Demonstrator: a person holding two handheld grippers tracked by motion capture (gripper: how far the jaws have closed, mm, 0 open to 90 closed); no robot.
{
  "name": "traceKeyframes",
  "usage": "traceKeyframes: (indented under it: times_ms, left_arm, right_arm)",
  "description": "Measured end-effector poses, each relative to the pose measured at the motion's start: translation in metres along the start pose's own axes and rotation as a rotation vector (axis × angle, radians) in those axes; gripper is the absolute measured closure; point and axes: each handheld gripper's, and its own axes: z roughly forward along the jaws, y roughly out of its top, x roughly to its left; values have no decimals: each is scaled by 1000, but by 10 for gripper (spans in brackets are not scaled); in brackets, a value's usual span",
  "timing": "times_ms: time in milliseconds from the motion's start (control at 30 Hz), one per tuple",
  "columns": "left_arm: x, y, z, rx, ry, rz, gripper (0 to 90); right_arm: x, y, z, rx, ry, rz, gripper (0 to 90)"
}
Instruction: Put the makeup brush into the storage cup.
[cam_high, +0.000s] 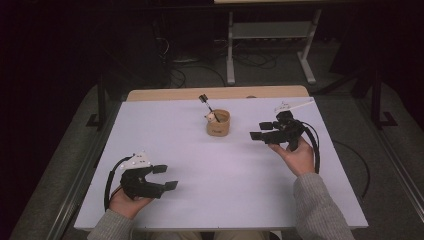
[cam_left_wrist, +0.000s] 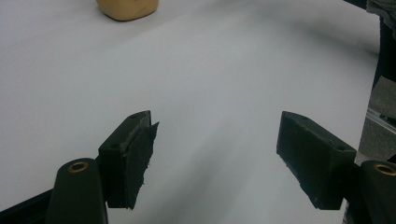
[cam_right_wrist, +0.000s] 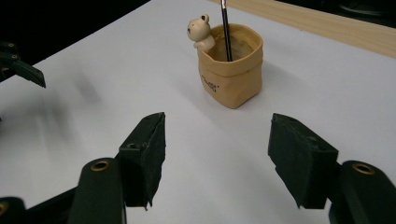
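From the high view, the white bench top (cam_high: 220, 165) carries just one thing, a little tan pot (cam_high: 218, 123) shaped like a crumpled bag, sitting near the middle of the far edge, with a tiny white bear figure (cam_high: 211, 117) hanging on its rim and a thin dark stick (cam_high: 209, 106) poking up out of it, leaning toward the far edge. The left gripper (cam_high: 167, 177) is down by the near left corner, held in a hand coming out of a grey sleeve (cam_high: 107, 227), jaws spread and nothing between them. The right gripper (cam_high: 259, 130) is up toward the far right side, just right of the pot but not touching it, jaws also spread and empty. In the left gripper view, the left gripper (cam_left_wrist: 215, 156) has its two black pads wide apart over bare white surface, and only the bottom of the pot (cam_left_wrist: 127, 8) peeks in at the top edge, well away. In the right gripper view, the right gripper (cam_right_wrist: 217, 156) is gaping open too, aimed at the pot (cam_right_wrist: 231, 70), which stands upright a bit ahead of the jaws; you can see the bear (cam_right_wrist: 201, 31) on the rim, the stick (cam_right_wrist: 226, 29) standing inside, and some small dark print on the pot's side I can't read. The left gripper's tip (cam_right_wrist: 21, 63) shows at the left edge there.
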Motion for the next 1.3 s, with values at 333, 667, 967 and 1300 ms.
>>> traceKeyframes:
  times_ms: [333, 667, 967, 1300]
  left_arm:
    - [0, 0, 1, 9, 3, 4, 255]
    - [1, -1, 1, 10, 5, 2, 252]
    - [1, -1, 2, 9, 6, 3, 242]
    - [2, -1, 0, 4, 14, 0, 231]
  right_arm:
    - [2, -11, -5, -9, 8, 7, 348]
    - [2, -24, -13, -11, -3, 12, 343]
    - [4, -32, -19, -9, -7, 11, 328]
    - [12, -41, -23, -11, -1, -13, 310]
